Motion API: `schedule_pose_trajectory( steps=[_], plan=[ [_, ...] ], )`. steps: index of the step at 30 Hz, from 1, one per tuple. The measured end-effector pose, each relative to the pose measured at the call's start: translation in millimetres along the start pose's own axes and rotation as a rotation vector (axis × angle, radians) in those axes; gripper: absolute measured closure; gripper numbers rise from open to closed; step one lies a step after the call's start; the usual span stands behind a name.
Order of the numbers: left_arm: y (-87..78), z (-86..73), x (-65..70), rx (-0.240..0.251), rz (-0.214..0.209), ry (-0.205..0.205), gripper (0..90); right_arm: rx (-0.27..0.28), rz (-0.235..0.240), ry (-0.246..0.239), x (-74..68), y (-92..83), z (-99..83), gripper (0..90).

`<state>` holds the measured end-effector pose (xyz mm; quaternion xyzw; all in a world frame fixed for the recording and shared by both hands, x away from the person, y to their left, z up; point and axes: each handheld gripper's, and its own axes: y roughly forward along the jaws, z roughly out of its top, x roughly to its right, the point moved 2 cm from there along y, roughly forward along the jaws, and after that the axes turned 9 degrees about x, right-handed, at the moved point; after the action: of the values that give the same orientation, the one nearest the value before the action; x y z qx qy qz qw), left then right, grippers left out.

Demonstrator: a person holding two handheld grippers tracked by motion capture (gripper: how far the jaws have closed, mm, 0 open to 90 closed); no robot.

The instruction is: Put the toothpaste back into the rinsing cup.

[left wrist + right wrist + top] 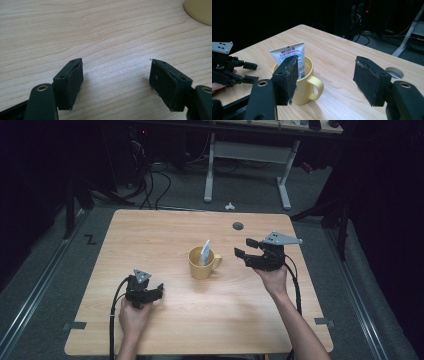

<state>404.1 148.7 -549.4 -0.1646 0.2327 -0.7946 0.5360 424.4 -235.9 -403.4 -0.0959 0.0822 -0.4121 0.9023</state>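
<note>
A yellow mug (203,265) stands near the middle of the wooden table (200,325), its handle turned right. A white tube (205,252) with blue print leans upright inside it. My right gripper (244,248) hovers just right of the mug, jaws apart with nothing between them. In the right gripper view the mug (304,87) and the tube (289,53) sit behind my left jaw, and the right gripper (327,61) is open. My left gripper (159,291) rests low at the front left of the mug. The left gripper (116,62) is open over bare wood, with the mug's base (200,10) at the top right.
A round cable hole (238,226) lies in the table behind the right gripper. A white desk frame (245,155) and cables stand on the floor beyond the table's far edge. The left gripper (254,73) also shows far left in the right gripper view.
</note>
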Motion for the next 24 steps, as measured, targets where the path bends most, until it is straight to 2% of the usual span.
schedule_pose_trajectory(
  steps=[24],
  plan=[
    [0.0,0.0,0.0,0.000,0.000,0.000,27.6,0.005,-0.044,0.046,10.9,-19.7,-7.4,39.9]
  ],
)
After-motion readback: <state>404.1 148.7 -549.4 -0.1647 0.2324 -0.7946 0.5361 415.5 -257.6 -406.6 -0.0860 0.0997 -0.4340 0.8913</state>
